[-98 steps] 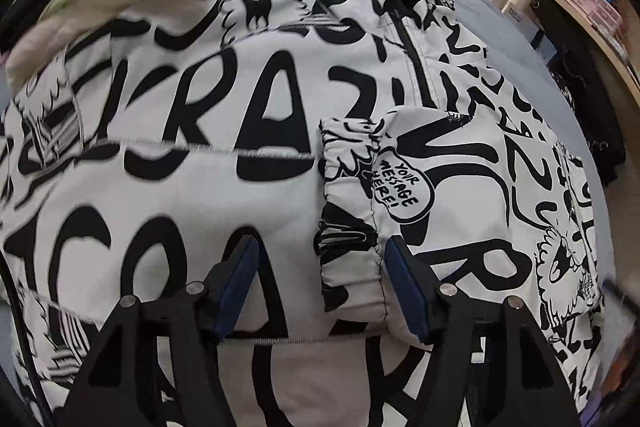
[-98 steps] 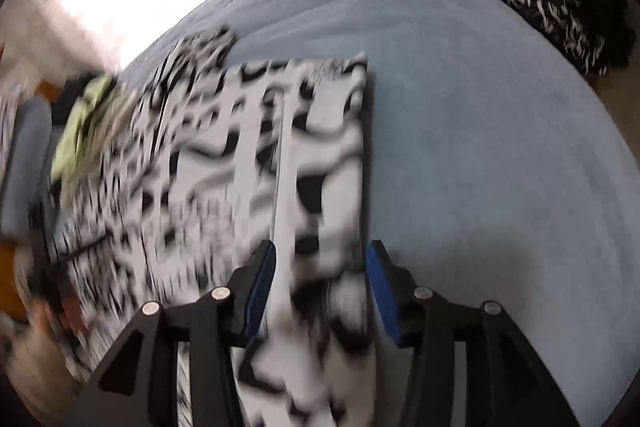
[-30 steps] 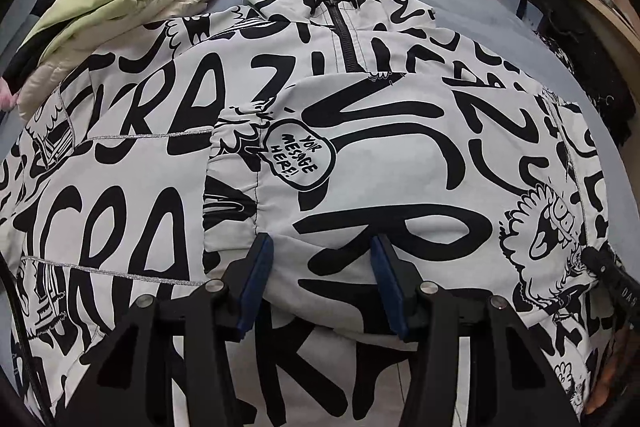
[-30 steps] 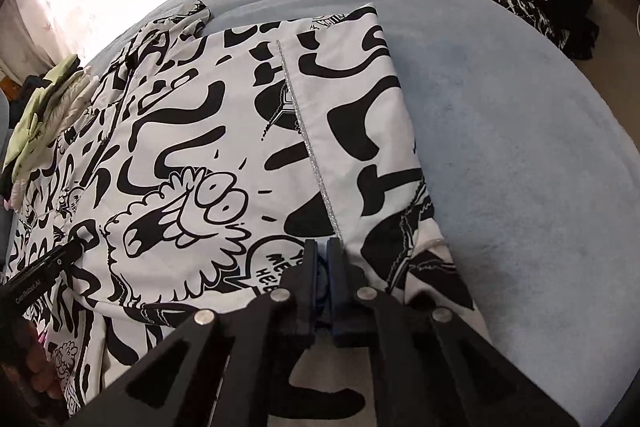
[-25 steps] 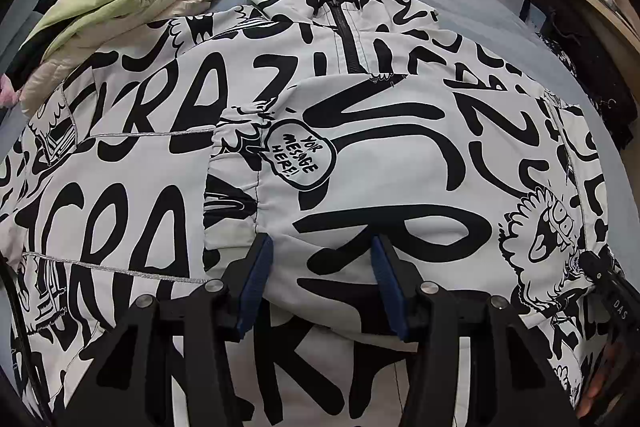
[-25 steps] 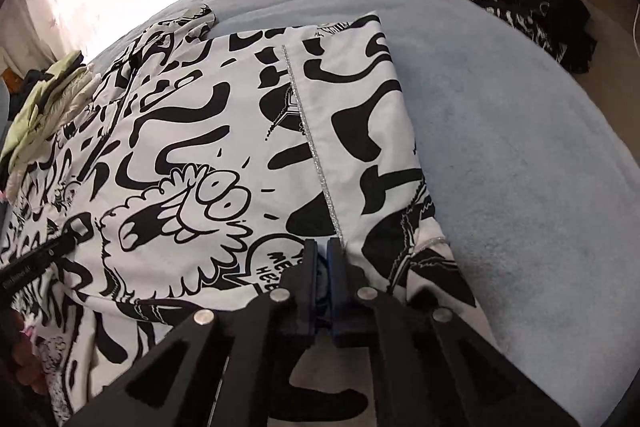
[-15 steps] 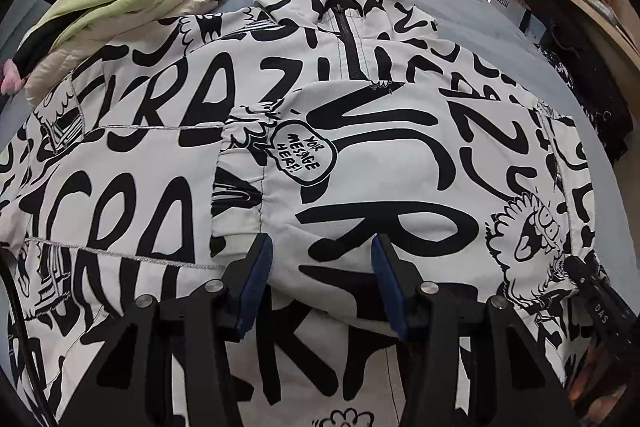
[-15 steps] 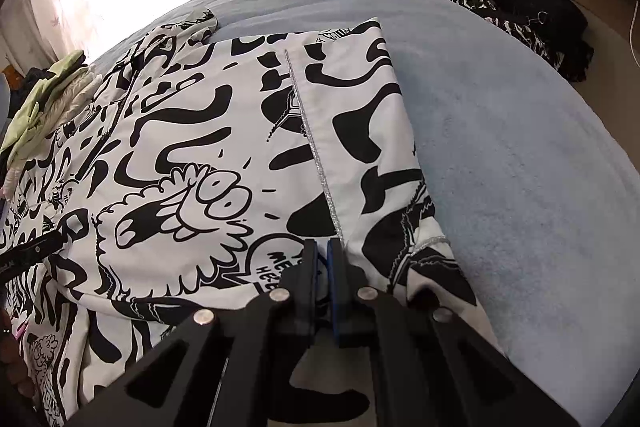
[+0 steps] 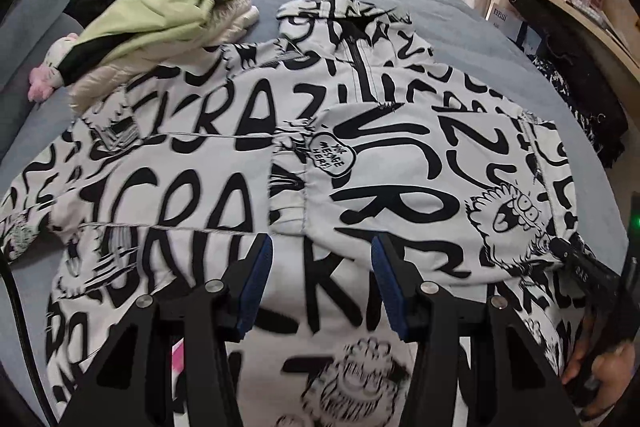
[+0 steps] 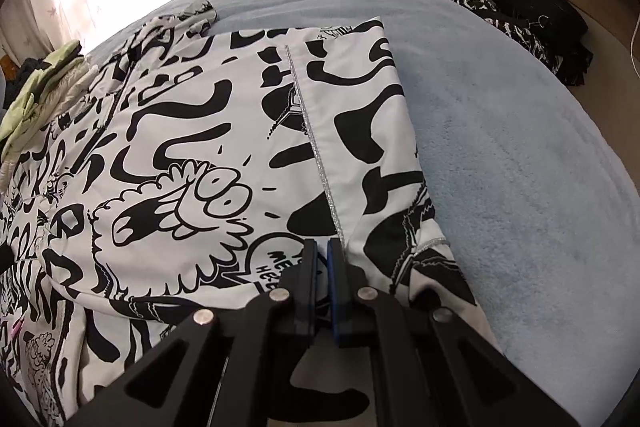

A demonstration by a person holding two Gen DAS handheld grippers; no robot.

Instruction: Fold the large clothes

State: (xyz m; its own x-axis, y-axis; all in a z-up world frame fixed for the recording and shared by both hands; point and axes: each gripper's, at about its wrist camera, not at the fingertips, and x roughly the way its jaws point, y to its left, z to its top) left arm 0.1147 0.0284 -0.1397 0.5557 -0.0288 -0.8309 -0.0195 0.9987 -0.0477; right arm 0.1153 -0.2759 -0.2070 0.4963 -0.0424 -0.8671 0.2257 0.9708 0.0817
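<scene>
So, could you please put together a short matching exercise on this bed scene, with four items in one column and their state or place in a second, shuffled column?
Column A
1. left gripper
2. right gripper
3. graffiti-print jacket
4. green jacket

Column B
a. folded in a pile at the far left of the bed
b. spread on the blue bed cover, one sleeve folded across its front
c. open, above the fabric
d. shut on the jacket's fabric

Pairs: 1-c, 2-d, 3-b, 4-a

Left fingers [image 9: 256,267] apart, right fingers [image 10: 335,267] closed
</scene>
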